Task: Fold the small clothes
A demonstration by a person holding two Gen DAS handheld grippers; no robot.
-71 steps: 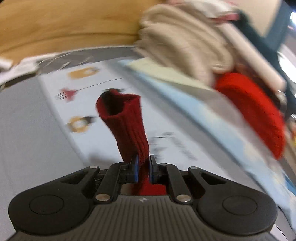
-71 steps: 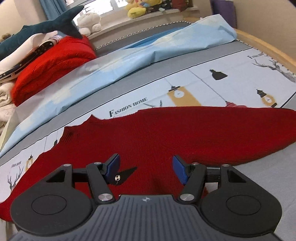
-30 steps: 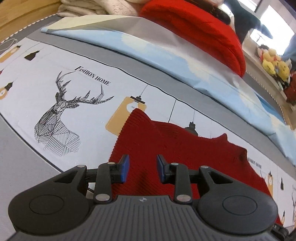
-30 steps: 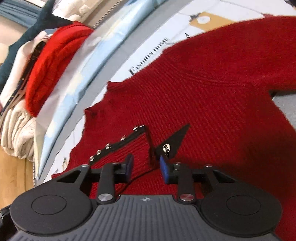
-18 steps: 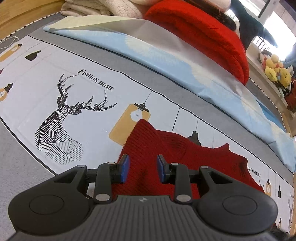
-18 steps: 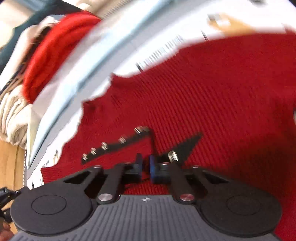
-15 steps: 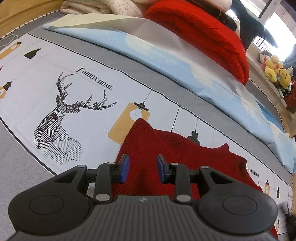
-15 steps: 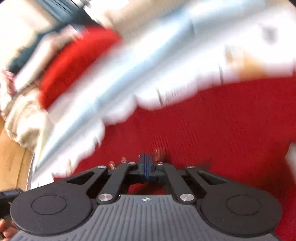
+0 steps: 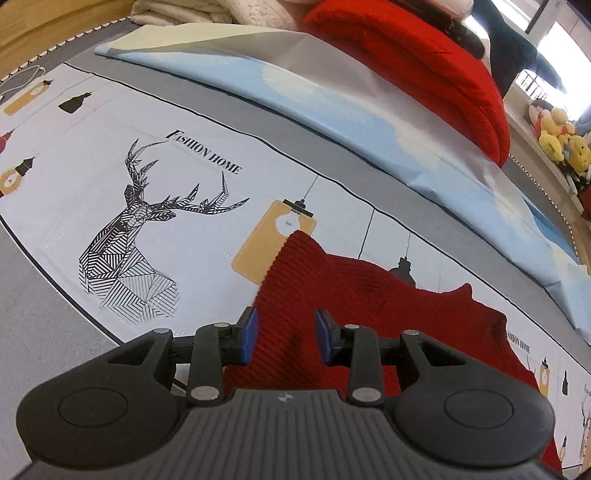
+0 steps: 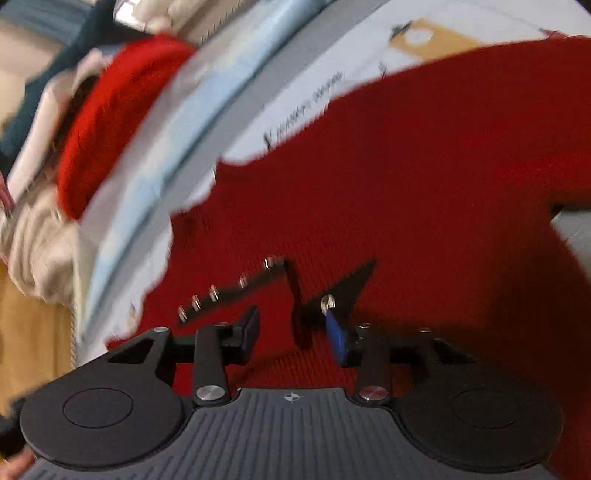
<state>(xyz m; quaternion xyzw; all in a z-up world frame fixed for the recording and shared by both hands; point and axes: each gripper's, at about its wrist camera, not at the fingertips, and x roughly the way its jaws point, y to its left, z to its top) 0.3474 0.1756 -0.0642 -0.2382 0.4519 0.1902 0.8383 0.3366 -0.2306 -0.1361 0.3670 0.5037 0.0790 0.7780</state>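
A dark red sweater (image 9: 354,295) is laid flat on a printed sheet (image 9: 177,206) covering the bed. In the left wrist view the sleeve end of the sweater is seen folded over, its tip reaching a yellow lantern print (image 9: 273,236) on the sheet. The left gripper (image 9: 286,334) is held over this sleeve with its jaws apart; red knit is seen between the blue pads (image 9: 251,328), but nothing is clamped. A deer print (image 9: 136,236) is noted to the left of the sleeve.

In the right wrist view, which is blurred, the sweater (image 10: 406,184) fills most of the frame. The right gripper (image 10: 293,332) is held over the body of the sweater with its jaws apart and nothing gripped. A black bracket with small metal studs (image 10: 236,288) is seen above the jaws.

Beyond the sheet, a light blue cloth (image 9: 332,107) is recorded, with a bright red knit (image 9: 424,66) and cream knits (image 9: 207,11) piled on it.
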